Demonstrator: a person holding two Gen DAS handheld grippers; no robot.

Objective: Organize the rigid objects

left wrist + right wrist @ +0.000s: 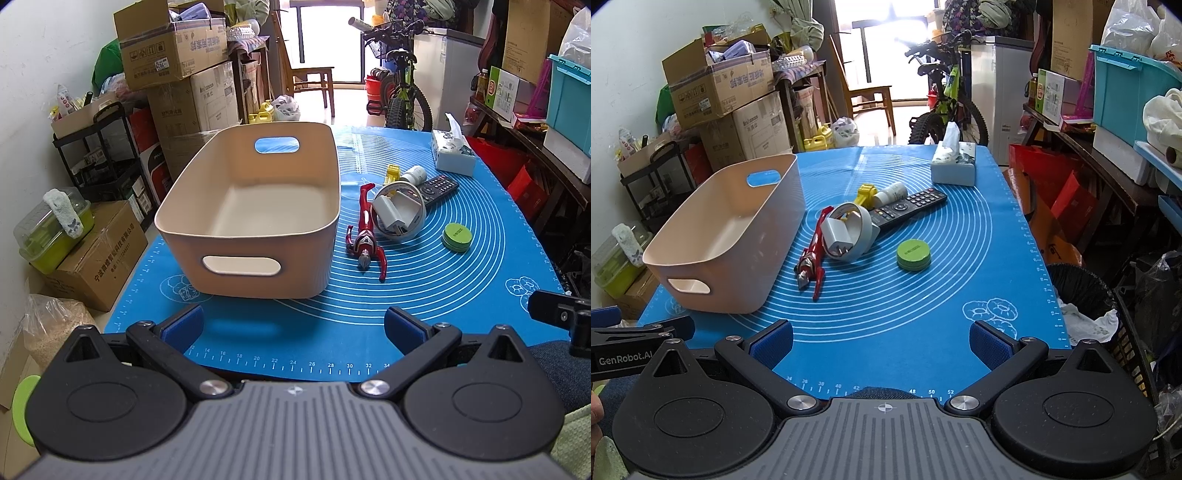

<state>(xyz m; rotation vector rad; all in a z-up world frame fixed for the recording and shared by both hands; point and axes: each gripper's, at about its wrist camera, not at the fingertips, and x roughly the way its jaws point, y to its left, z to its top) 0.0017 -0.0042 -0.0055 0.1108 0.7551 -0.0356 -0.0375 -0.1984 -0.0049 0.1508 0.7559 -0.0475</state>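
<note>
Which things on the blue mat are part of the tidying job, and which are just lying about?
Part of the job: beige bin, empty; red toy figure; white charger inside a tape roll; remote; green round tin; yellow toy; small white bottle.

Likely just lying about: tissue box; bicycle; cardboard boxes.

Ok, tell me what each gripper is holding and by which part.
Nothing is held. The left gripper and right gripper are both open over the blue mat.
</note>
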